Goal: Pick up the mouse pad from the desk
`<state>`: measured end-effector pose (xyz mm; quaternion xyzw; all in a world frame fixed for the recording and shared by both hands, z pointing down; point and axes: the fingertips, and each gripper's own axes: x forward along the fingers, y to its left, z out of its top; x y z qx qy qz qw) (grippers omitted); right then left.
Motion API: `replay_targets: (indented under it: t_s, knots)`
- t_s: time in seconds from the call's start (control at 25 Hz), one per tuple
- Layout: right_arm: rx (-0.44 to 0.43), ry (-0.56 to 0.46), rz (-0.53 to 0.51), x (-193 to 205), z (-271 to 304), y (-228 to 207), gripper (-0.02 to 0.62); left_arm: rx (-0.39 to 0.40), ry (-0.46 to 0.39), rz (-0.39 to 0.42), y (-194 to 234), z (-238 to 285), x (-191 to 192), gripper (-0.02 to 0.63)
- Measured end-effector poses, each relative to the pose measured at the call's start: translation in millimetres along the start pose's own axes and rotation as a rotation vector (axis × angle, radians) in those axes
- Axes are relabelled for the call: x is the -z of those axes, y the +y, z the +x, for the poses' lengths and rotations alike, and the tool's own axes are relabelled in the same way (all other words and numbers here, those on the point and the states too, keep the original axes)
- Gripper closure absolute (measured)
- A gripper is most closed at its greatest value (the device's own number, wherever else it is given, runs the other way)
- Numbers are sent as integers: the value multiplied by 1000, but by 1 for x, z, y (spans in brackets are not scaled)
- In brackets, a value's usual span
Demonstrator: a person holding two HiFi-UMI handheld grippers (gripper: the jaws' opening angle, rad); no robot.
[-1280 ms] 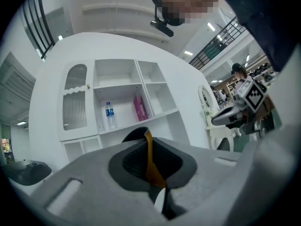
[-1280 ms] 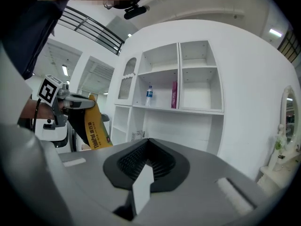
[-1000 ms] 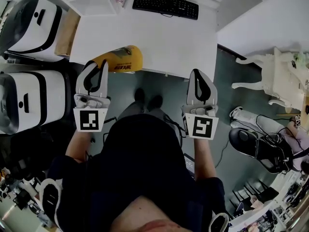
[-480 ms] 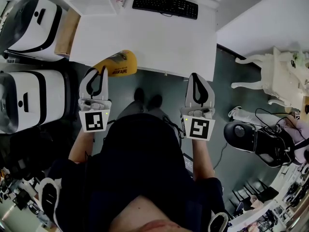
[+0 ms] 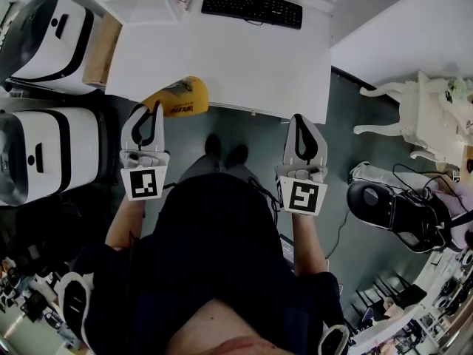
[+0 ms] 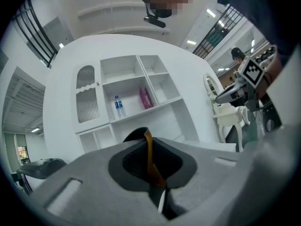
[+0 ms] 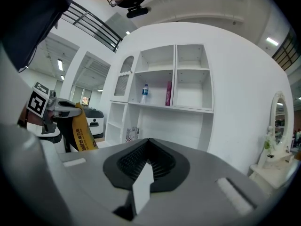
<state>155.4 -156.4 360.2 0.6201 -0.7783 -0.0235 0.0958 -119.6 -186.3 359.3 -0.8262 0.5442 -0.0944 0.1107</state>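
L tool (image 5: 157, 112): jaws shut tight on the near edge of the yellow mouse pad (image 5: 177, 96). In the L gripper view the pad shows edge-on as a thin orange strip pinched btwn the jaws, running out past the tips and curling over at the far end. R tool (image 5: 298, 120): jaws together, nothing from the scene btwn them, well apart from the pad. The pad sticks out fwd from the L tool at the front-left corner of the white table (image 5: 244, 58). In the R gripper view it hangs off the L tool in mid-air w/ no part seen resting on the table top, so I'd read it as lifted clear, or v. nearly. Rest of the table is bare bar a black keyboard (image 5: 253, 8) at the far edge, well away from the pad. Behind that stands a white shelf unit (image 7: 176, 79) w/ a bottle (image 7: 145, 93) and a pink item (image 7: 168, 94) on one shelf. Step in hand, imo: the pick-up proper. Grip is made and the pad is up, so the task looks all but done. Next move prob needs only a steady hold. The pad is thin and floppy and gripped by one edge only, so a jerk could make it swing or slip. It should come fully clear of the table corner w/o the loose end catching the edge. R tool has no job here unless the pad sags and wants support.
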Motion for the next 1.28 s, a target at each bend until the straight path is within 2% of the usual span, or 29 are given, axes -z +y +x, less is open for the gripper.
replay_targets:
  t_s: [0.36,1.28]
  knots:
    - [13,33,-3,10,0,1,598,0,-5,1,-1,1,1,592]
    - [26,39,-5,10,4,-4,598,-6,-8,-18,-2,6,0,592]
